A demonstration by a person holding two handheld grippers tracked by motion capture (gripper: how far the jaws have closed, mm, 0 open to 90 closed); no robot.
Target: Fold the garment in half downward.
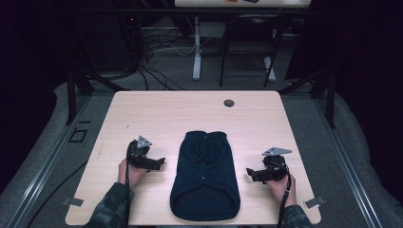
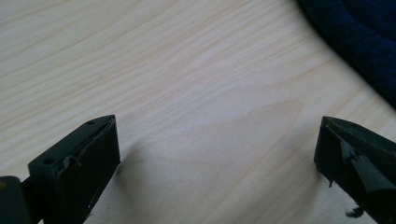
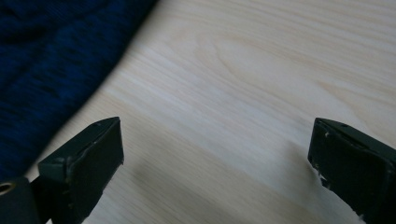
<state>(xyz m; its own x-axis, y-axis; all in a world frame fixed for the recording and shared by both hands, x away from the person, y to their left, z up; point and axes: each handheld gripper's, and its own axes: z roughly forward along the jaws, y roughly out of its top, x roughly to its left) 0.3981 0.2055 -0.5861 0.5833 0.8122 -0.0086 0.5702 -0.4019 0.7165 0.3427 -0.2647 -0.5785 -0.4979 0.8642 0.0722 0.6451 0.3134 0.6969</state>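
Resting on the light wooden table (image 1: 142, 111), at its left side: left gripper (image 1: 160, 163), held in the person's left hand (image 1: 130, 172), jaws spread wide with nothing but bare wood between them, tips pointing toward the middle of the table. Close to those tips but apart from them: dark blue knitted garment (image 1: 205, 176), spread flat near the table's front edge, narrower end away from the person, wider hem toward the person. In the left gripper view: an edge of the garment (image 2: 362, 44) at the upper right corner, clear of both jaws. Well beyond the garment, near the far edge: small round hole (image 1: 229, 103) in the tabletop. On the right side: right gripper (image 1: 250, 173), held in the right hand (image 1: 280, 186), jaws likewise wide apart and empty, tips aimed at the garment's right edge without touching. In the right gripper view: blue knit (image 3: 51, 60) at the upper left, just beside the left-hand jaw, wood grain (image 3: 261, 84) between the jaws.
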